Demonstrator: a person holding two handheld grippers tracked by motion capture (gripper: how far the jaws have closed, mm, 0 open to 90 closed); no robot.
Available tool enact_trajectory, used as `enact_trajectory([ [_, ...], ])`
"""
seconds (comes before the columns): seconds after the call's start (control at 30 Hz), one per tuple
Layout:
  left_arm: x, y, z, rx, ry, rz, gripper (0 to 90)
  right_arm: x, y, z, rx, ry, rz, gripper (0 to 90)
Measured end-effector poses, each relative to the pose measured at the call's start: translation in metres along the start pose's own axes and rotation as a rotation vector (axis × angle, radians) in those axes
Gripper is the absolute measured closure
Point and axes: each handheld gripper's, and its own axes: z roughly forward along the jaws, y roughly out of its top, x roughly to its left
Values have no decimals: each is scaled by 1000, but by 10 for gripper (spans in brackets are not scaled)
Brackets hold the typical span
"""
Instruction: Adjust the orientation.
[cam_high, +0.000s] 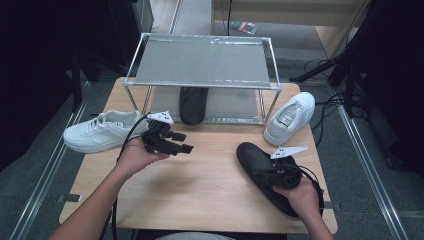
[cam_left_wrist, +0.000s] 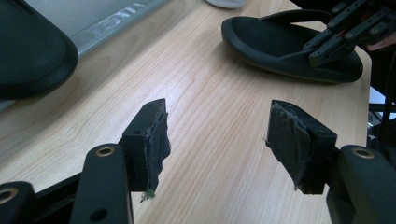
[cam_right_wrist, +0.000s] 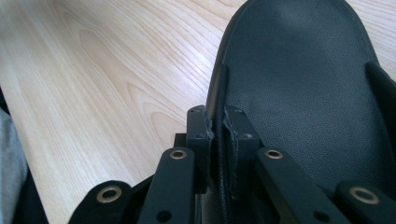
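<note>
A black sandal (cam_high: 250, 156) lies on the wooden table (cam_high: 200, 185) at the front right. My right gripper (cam_high: 261, 175) is shut on its side rim; in the right gripper view the jaws (cam_right_wrist: 217, 126) pinch the rim of the sandal (cam_right_wrist: 299, 70). A second black sandal (cam_high: 192, 105) sits under the metal rack (cam_high: 202, 62). Held in a hand over the table's left middle, my left gripper (cam_high: 182, 142) is open with nothing between its pads. In the left gripper view its jaws (cam_left_wrist: 217, 128) stand wide apart above bare wood, facing the held sandal (cam_left_wrist: 285, 46).
One white sneaker (cam_high: 102, 131) lies at the table's left edge. Another white sneaker (cam_high: 290, 117) leans by the rack's right leg. The second sandal (cam_left_wrist: 28, 51) is in the left gripper view's top left. Cables trail on the floor at the right.
</note>
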Motion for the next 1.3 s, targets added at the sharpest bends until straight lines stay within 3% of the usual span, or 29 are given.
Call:
enact_trajectory([
  [0.03,-1,0,-1,0,8,6,386,2,4,-1,1,12,24,836],
  [0.2,-2,-2,-3,6,19,14,388,7,15,-2,-22,39,33,839],
  [0.37,-4,-6,-6,1,16,16,391,17,27,5,-6,49,-7,848],
  [0.8,-5,-15,-17,-16,29,-10,398,31,55,23,25,80,-53,852],
  [1.13,-7,-22,-23,-9,40,-26,404,47,78,50,60,118,-104,852],
  [1.3,-7,-28,-29,-25,55,-37,408,60,91,68,79,138,-157,852],
])
